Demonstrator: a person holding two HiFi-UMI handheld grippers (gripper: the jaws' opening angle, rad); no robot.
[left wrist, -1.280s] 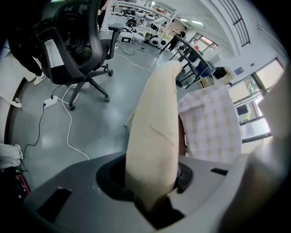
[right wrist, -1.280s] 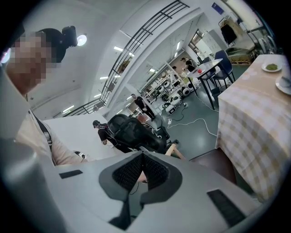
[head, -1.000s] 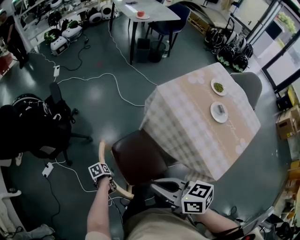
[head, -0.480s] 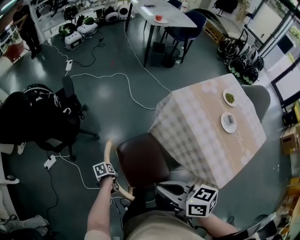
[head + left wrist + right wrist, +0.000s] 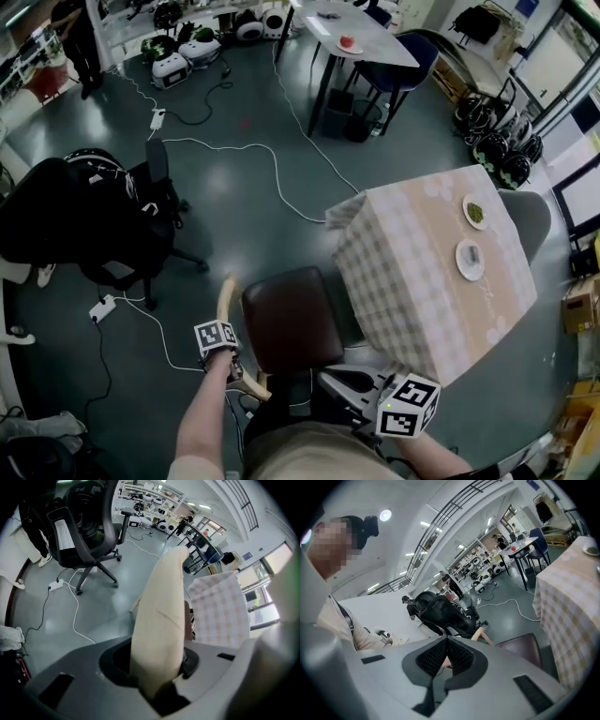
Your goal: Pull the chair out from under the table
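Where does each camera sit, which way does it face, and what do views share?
Head view: on the person's head, looking steeply down on the chair, checked table, left forearm, left claw and right claw.
Left gripper view: rides the left claw, looking along jaws clamped on the chair's backrest toward an office chair.
Right gripper view: rides the right claw, jaws shut and empty, facing the chair; the person's shirt shows.
Shared: all show the checked table.

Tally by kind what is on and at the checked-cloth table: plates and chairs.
Plates on the checked-cloth table: 2, the plate with greens and the plate with a pale item
Chairs at it: 2, the brown-seated chair and the grey chair
Total: 4
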